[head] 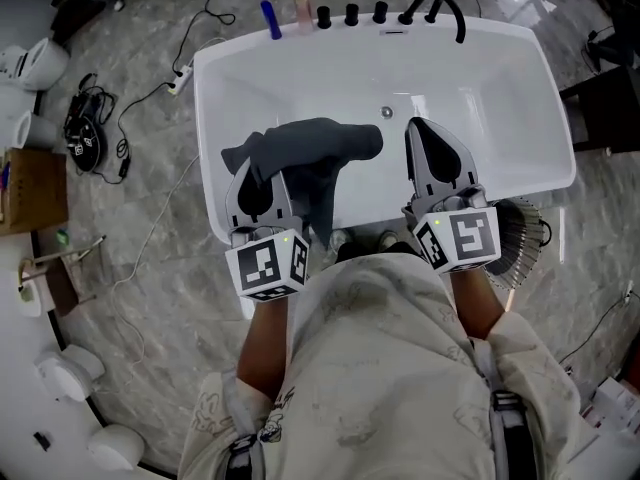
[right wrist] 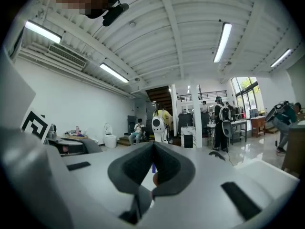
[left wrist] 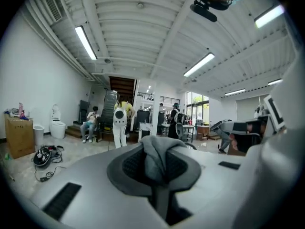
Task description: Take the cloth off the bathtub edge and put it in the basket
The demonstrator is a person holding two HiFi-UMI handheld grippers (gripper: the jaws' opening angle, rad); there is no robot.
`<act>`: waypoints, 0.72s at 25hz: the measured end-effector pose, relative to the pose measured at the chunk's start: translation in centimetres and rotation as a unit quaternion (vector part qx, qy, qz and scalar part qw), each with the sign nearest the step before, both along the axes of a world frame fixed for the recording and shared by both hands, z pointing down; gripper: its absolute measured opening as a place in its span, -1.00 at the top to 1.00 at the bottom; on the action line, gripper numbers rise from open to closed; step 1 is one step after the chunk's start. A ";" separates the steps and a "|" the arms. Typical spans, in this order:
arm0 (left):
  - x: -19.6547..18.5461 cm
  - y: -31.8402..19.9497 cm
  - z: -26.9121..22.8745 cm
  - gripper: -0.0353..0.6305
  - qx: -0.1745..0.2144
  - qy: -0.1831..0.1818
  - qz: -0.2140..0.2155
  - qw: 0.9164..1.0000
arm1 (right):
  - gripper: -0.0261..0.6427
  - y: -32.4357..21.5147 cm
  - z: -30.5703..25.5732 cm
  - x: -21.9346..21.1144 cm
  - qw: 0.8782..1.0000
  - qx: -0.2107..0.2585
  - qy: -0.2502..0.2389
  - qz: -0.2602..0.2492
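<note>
Holds a dark grey cloth [head: 312,148] clamped in the left gripper [head: 256,173], lifted clear above the white bathtub [head: 520,98], the loose end hanging toward 5 o'clock from the jaws. Holds the right gripper [head: 419,128] near it at 3 o'clock, jaws together, nothing between them. Leaves the basket [head: 522,236] at 4 o'clock of the tub, just outside the near corner, partly hidden behind the right gripper.

Bears only black-and-white square patterns on the two marker cubes, left [head: 268,268] and right [head: 462,236], one per gripper. Label on the pump bottle [head: 300,3] too small to read.

Counted along the tub's 12 o'clock rim: one blue stick-like item [head: 270,18], one pale pump bottle, three black knobs [head: 351,13], one curved black faucet [head: 436,3]. One drain [head: 386,112] in the tub floor. On the floor at 10 o'clock of the tub: one white power strip [head: 180,79] with black cables. At 9 o'clock: one cardboard box [head: 32,190].

Shows tub, basket and rim items from the head view alone. Shows the wider room from the gripper views alone: ribbed white ceiling with strip lights, a staircase [left wrist: 123,84], several people standing, one seated person [left wrist: 90,123], one white toilet [right wrist: 110,139]. Confirms from the left gripper view a fold of cloth squeezed between the pads; from the right gripper view, pads meeting at the tips, plus the left cube's marker at 9 o'clock.
</note>
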State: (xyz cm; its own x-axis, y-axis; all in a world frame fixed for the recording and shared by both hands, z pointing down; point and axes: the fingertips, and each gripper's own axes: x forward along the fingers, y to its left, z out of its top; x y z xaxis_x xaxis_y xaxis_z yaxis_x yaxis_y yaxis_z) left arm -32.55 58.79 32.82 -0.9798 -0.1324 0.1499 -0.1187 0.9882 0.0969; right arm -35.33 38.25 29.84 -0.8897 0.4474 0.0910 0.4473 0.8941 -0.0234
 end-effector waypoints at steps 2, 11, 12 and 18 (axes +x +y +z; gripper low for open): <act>-0.6 0.0 -2.2 0.76 -0.004 -0.027 0.005 1.000 | 0.96 -0.2 -1.5 0.0 1.000 0.000 -0.022 0.010; -2.5 -1.3 -5.9 0.76 -0.012 -0.092 0.031 0.995 | 0.96 -3.7 -6.9 0.6 0.992 -0.007 -0.091 0.088; -2.7 -1.6 -6.3 0.76 -0.012 -0.096 0.035 0.995 | 0.96 -4.2 -7.3 0.7 0.991 -0.006 -0.095 0.095; -3.2 -4.6 -7.1 0.76 -0.003 -0.103 0.064 0.993 | 0.96 -7.8 -7.6 1.2 0.985 -0.011 -0.104 0.134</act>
